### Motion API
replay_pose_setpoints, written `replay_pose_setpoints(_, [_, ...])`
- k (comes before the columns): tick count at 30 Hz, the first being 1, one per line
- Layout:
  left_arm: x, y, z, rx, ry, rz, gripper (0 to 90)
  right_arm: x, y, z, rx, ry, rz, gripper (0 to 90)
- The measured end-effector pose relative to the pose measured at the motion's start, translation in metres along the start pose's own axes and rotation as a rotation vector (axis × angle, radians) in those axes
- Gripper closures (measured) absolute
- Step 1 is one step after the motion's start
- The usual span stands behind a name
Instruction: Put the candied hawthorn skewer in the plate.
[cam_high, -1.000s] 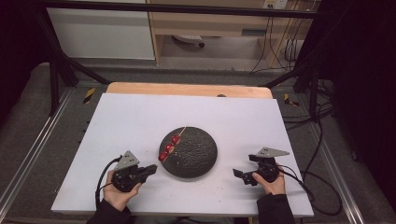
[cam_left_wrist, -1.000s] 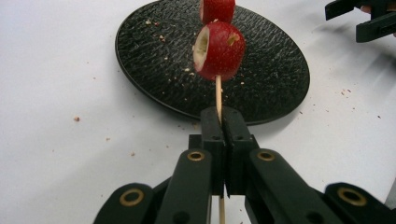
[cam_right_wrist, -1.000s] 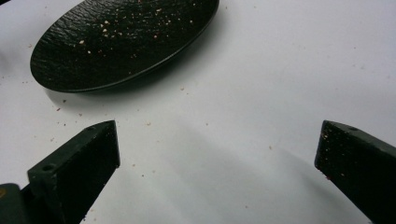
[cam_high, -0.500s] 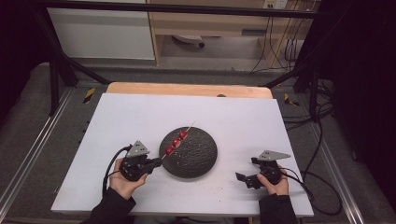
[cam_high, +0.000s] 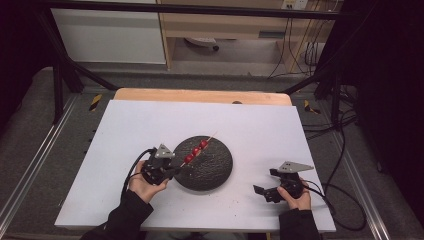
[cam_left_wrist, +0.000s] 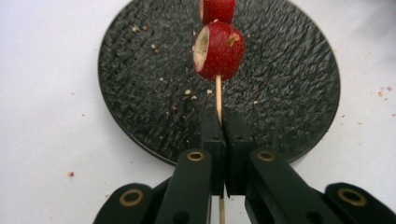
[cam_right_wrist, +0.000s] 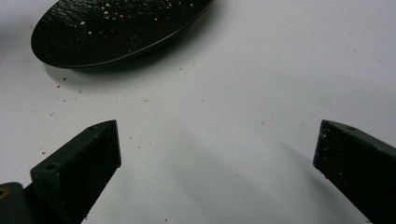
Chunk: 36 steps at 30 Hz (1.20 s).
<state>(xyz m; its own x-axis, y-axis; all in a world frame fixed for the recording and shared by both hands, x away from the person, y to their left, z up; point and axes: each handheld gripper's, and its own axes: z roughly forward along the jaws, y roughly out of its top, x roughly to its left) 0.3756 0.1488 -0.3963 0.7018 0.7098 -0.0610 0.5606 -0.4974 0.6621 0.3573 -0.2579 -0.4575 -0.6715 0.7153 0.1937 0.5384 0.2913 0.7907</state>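
Observation:
A round black plate lies mid-table, its rough surface dotted with crumbs. My left gripper sits at the plate's left edge, shut on the lower end of a thin wooden skewer. The skewer slants up and right over the plate, carrying three red fruit pieces; the nearest piece hangs just beyond my jaws. My right gripper rests on the table right of the plate, open, with bare white tabletop between its fingertips. The plate's rim lies ahead of it.
The white tabletop carries scattered crumbs around the plate. A wooden strip runs along the far edge. Black frame legs and cables stand beyond the table at the right. Cables trail from both grippers near the front edge.
My left gripper has moved right and up toward the plate's left edge, carrying the skewer with it so the fruit sits more over the plate's middle. The right gripper has stayed put.

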Motion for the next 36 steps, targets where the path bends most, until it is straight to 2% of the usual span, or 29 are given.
replay_pose_setpoints(11, [-0.007,0.007,0.027,0.094,0.033,0.019,88.4,0.000,-0.001,-0.002,-0.004,0.006,0.001,1.4])
replay_pose_setpoints(19, [-0.008,0.004,0.034,0.114,0.046,0.019,88.4,0.000,-0.001,-0.002,-0.006,0.013,0.008,1.4])
replay_pose_setpoints(30, [-0.008,0.002,0.035,0.107,0.042,0.024,86.6,0.001,-0.001,-0.002,-0.006,0.015,0.010,1.4])
replay_pose_setpoints(36, [-0.005,0.000,0.021,0.067,0.024,0.047,74.8,0.001,-0.001,-0.002,-0.008,0.015,0.008,1.5])
